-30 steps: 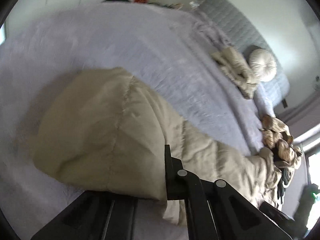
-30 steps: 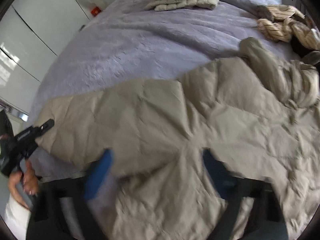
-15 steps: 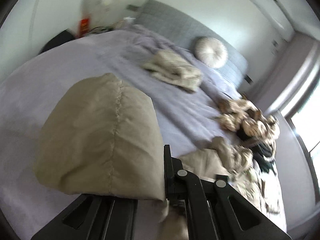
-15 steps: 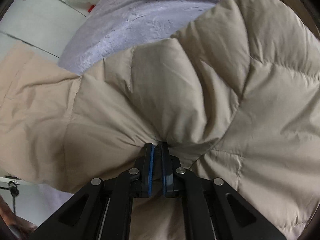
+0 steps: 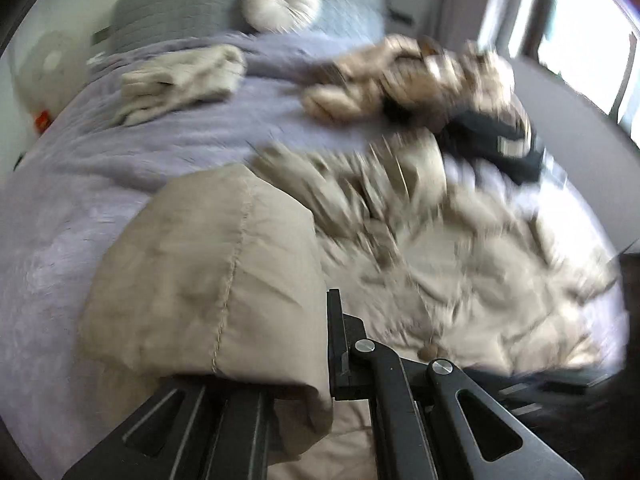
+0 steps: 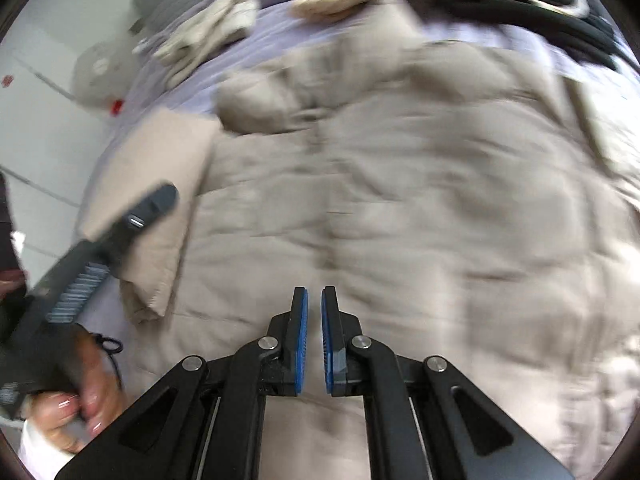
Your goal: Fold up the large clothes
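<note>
1. A big tan coat (image 6: 400, 200) lies spread over the purple bed (image 5: 72, 184). It fills the middle and right of the right wrist view.
2. The right gripper (image 6: 314, 312) is at the bottom middle of that view. Its two blue pads (image 6: 302, 344) are close, with a thin gap between them. Nothing is in the gap. The tips are over the coat.
3. The left gripper (image 5: 320, 340) is at the bottom of the left wrist view. It pinches a flap of the coat (image 5: 208, 272). The flap hangs over the left finger and hides it. The right finger (image 5: 334, 332) pokes up just beside the flap.
4. In the right wrist view, the left gripper (image 6: 132, 224) shows at the left side, with the flap under it. A hand (image 6: 76, 396) with painted nails holds it at the lower left.
5. The rest of the coat looks blurry in the left wrist view, at the middle and right.
6. A folded pale cloth (image 5: 184, 80) sits on the bed at the upper left.
7. A pile of striped clothes (image 5: 420, 80) is at the upper right, touching a dark thing (image 5: 492, 144).
8. A round white pillow (image 5: 282, 6) leans on the gray headboard (image 5: 180, 8) at the top.
9. A bright window (image 5: 580, 28) is at the far upper right.
</note>
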Demonstrator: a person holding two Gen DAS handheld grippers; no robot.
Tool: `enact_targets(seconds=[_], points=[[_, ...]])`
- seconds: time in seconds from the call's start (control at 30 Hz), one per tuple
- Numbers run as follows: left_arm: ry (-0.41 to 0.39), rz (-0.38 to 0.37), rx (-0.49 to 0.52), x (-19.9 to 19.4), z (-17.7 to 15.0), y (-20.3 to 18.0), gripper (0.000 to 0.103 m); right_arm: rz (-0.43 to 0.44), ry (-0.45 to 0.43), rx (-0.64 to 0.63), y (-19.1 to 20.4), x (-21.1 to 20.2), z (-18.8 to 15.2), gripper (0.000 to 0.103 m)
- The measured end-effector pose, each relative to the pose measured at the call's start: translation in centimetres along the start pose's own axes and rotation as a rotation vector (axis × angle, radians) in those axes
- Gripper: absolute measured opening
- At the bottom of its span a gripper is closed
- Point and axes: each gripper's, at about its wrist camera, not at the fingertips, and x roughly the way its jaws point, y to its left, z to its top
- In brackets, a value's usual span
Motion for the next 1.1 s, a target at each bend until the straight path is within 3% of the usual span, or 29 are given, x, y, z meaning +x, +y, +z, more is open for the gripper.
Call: enact_targets(seconds=[0.13, 0.2, 0.27, 0.3, 0.33, 0.47, 0.57, 0.6, 0.63, 0.7, 0.8, 0.93, 1.0, 1.1], points=[[0.057, 0.096, 0.099, 2.2, -2.4, -2.8, 0.006, -0.032, 0.004, 0.054, -4.2, -0.9, -0.8, 0.006], [0.071, 0.11, 0.112, 2.3, -3.3, -3.1, 0.006, -0.03, -0.002, 0.084, -5.7, -1.5, -0.9, 0.006], [0.102, 0.097, 0.105, 2.3, -3.7, -2.8, 0.032, -0.015, -0.006, 0.102, -6.1, -1.7, -0.9, 0.006], [0.114, 0.099, 0.098, 2.3, -3.5, -2.7, 0.077, -0.011, -0.007, 0.105, -5.9, -1.4, -0.4, 0.009], [0.102, 0.115, 0.088, 1.8, -3.5, -2.7, 0.097, -0.013, -0.008, 0.102, -5.4, -1.2, -0.6, 0.01], [0.083, 0.081, 0.085, -0.2, -3.3, -2.0, 0.097, -0.017, -0.003, 0.079, -4.2, -1.2, -1.2, 0.01], [0.026, 0.08, 0.065, -3.4, -3.9, -0.6, 0.097, -0.032, -0.005, 0.034, -2.6, -1.2, -1.2, 0.011], [-0.018, 0.103, 0.039, -5.2, -4.4, 0.7, 0.097, -0.047, -0.013, -0.009, -1.5, -1.3, -1.0, 0.026], [-0.036, 0.122, 0.019, -5.9, -4.4, 1.7, 0.097, -0.067, -0.024, -0.065, -0.2, -1.5, -0.9, 0.064], [-0.077, 0.223, -0.083, -8.0, -5.0, 5.8, 0.097, -0.102, -0.053, -0.182, 2.6, -1.7, -1.0, 0.099], [-0.048, 0.387, -0.212, -7.7, -5.3, 11.7, 0.097, -0.182, -0.127, -0.486, 10.2, -1.2, -1.8, 0.099], [0.044, 0.406, -0.348, -5.0, -6.6, 17.1, 0.097, -0.314, -0.182, -0.753, 16.7, 1.9, -3.2, 0.099], [0.089, 0.428, -0.363, -3.2, -7.7, 17.7, 0.097, -0.392, -0.209, -0.868, 19.2, 4.4, -3.5, 0.099], [0.127, 0.434, -0.335, -1.5, -9.0, 16.7, 0.097, -0.474, -0.239, -0.92, 19.9, 6.7, -2.5, 0.097]])
